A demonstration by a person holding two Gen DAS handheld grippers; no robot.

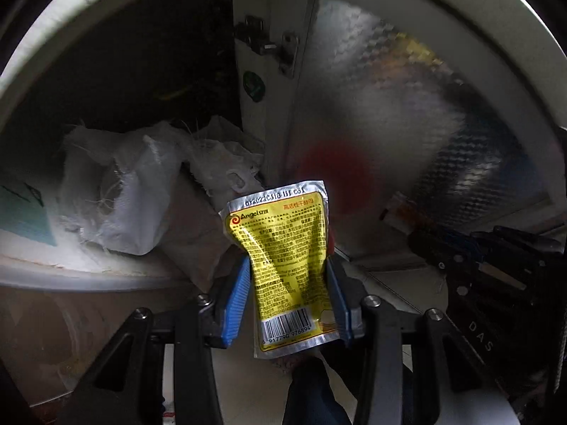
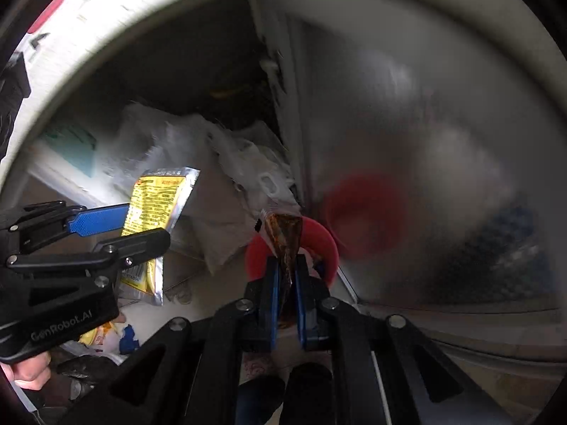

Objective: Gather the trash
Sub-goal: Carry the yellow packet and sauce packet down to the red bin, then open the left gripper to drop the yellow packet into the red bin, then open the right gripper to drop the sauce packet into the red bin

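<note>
Now the left gripper (image 1: 288,283) pinches a yellow packet (image 1: 285,265) between its blue fingers (image 1: 235,301). At about three o'clock from it, the right gripper (image 2: 287,283) squeezes a small brown wrapper (image 2: 287,237), fingers almost together. Behind it, at twelve o'clock, sits something red (image 2: 326,244), maybe a bowl. White bags (image 1: 134,184) lie at ten o'clock.

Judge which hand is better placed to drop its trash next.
Likely left. The left gripper, shut on the yellow packet, hangs nearest the wrapper heap in the right wrist view. The right gripper, shut on the brown sachet, is off to the side, by a red object.
</note>
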